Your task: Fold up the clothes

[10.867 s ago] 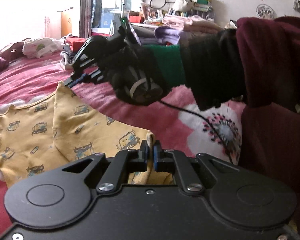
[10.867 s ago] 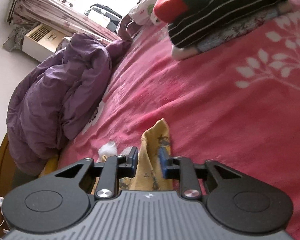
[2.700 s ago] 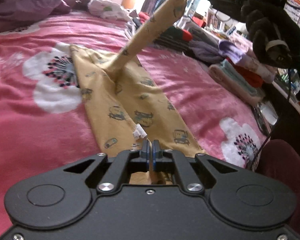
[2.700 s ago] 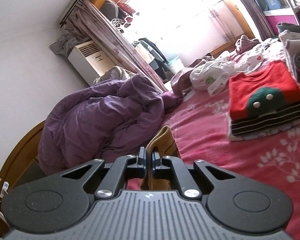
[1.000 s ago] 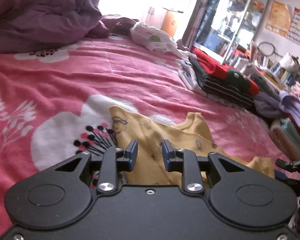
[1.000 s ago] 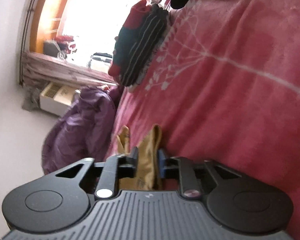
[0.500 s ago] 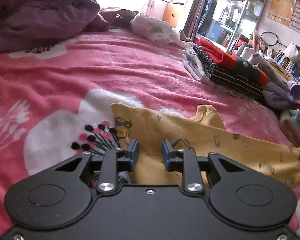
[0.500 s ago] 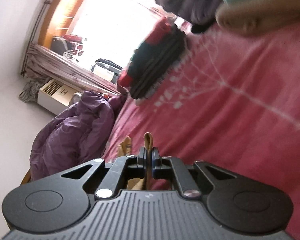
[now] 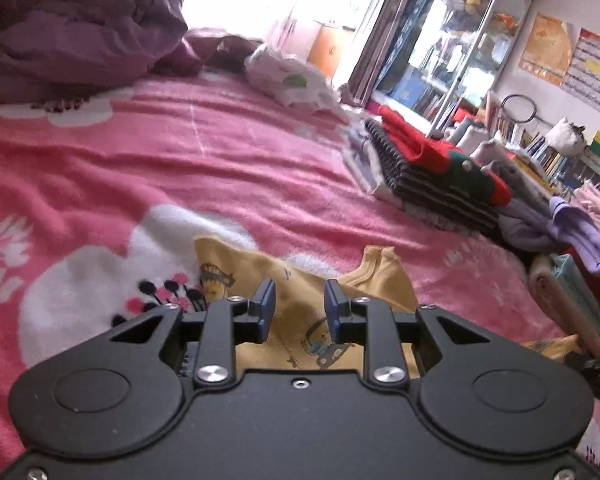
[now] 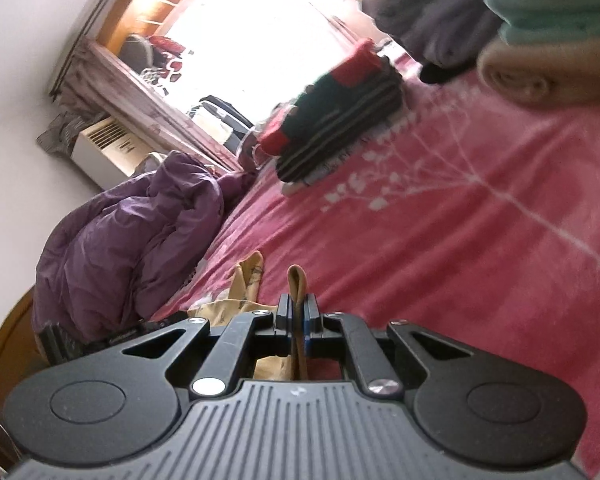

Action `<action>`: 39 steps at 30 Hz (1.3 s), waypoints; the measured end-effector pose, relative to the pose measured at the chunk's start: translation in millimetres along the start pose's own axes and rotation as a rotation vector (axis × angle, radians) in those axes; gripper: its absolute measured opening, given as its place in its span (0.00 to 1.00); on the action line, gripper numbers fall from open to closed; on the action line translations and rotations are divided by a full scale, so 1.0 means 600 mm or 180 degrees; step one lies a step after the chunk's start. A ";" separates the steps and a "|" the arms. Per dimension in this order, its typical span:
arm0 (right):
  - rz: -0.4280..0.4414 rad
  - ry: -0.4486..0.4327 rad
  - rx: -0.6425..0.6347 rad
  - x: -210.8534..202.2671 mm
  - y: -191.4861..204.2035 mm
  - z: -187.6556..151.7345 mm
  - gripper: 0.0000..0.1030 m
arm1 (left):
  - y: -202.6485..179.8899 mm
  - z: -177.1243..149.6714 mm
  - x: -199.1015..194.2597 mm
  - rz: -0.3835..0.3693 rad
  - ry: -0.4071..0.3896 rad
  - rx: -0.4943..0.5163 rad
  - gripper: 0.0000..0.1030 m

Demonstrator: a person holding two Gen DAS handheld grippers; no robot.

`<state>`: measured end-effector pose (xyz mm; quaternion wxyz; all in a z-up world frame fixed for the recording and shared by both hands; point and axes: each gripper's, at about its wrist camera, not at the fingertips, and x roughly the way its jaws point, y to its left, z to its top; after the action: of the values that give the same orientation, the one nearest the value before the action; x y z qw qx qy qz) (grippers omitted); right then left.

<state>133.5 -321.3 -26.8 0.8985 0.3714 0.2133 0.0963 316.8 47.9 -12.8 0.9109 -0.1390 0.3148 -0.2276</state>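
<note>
Left wrist view: my left gripper (image 9: 299, 307) has jaws apart over the yellow garment (image 9: 300, 280), flat on the pink bed blanket (image 9: 220, 168).
Right wrist view: my right gripper (image 10: 297, 316) has jaws clamped on a garment edge; folded stack (image 10: 340, 128) sits further back w/ purple duvet (image 10: 132, 240) at left.

The left gripper (image 9: 297, 307), clamped on the shirt (image 9: 300, 328) seconds ago, now gapes above it. The right gripper (image 10: 297, 312), open a second ago, pinches a fold pointing toward 12 o'clock.
</note>
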 end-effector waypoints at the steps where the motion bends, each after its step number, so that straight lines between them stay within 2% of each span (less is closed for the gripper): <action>1: 0.0026 -0.0056 -0.0073 -0.005 0.007 0.001 0.07 | 0.005 -0.001 0.004 -0.0030 0.0017 -0.0071 0.53; 2: 0.0069 -0.0127 -0.0146 -0.011 0.014 0.002 0.07 | 0.009 -0.001 0.008 -0.0060 0.0034 -0.0143 0.59; 4: 0.0211 -0.0284 -0.0372 -0.024 0.040 0.006 0.07 | 0.020 -0.002 0.015 -0.0135 0.0063 -0.0311 0.64; 8: 0.0572 -0.0421 -0.0873 -0.048 0.097 0.010 0.07 | 0.074 -0.001 0.010 -0.0668 0.0017 -0.1241 0.80; 9: 0.0667 -0.0417 -0.1017 -0.052 0.112 0.007 0.07 | 0.090 -0.005 0.011 -0.0825 0.0010 -0.1504 0.81; 11: 0.0830 -0.0372 -0.1336 -0.058 0.146 -0.003 0.07 | 0.110 -0.011 0.010 -0.0986 -0.0037 -0.1852 0.82; 13: 0.0965 -0.0289 -0.1592 -0.059 0.172 -0.017 0.07 | 0.123 -0.014 0.009 -0.1081 -0.0068 -0.2043 0.82; 18: 0.1249 0.0022 -0.2087 -0.053 0.222 -0.063 0.07 | 0.131 -0.013 0.003 -0.1178 -0.0068 -0.2158 0.82; 22: 0.1479 0.0184 -0.2307 -0.058 0.254 -0.096 0.07 | 0.139 -0.012 0.000 -0.1224 -0.0061 -0.2205 0.82; 29: 0.1563 0.0697 -0.3011 -0.037 0.285 -0.178 0.07 | 0.147 -0.013 0.002 -0.1271 -0.0038 -0.2241 0.82; 31: 0.1582 0.0807 -0.3045 -0.032 0.285 -0.194 0.07 | 0.148 -0.014 0.001 -0.1274 -0.0031 -0.2235 0.82; 34: 0.1677 0.0782 -0.2954 -0.038 0.288 -0.194 0.07 | 0.151 -0.015 0.000 -0.1276 -0.0029 -0.2232 0.82; 37: 0.1848 0.0632 -0.2385 -0.046 0.277 -0.155 0.07 | 0.152 -0.015 0.001 -0.1281 -0.0022 -0.2228 0.82; 38: 0.1832 0.0611 -0.2426 -0.048 0.276 -0.153 0.07 | 0.152 -0.015 0.002 -0.1280 -0.0016 -0.2221 0.82; 39: 0.1767 0.0603 -0.2650 -0.050 0.280 -0.159 0.07 | 0.151 -0.014 0.003 -0.1279 -0.0010 -0.2213 0.82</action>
<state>61.2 -152.9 41.3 0.8876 0.0141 0.1306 0.4416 342.3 124.0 -56.3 0.7474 -0.4982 0.3382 -0.2809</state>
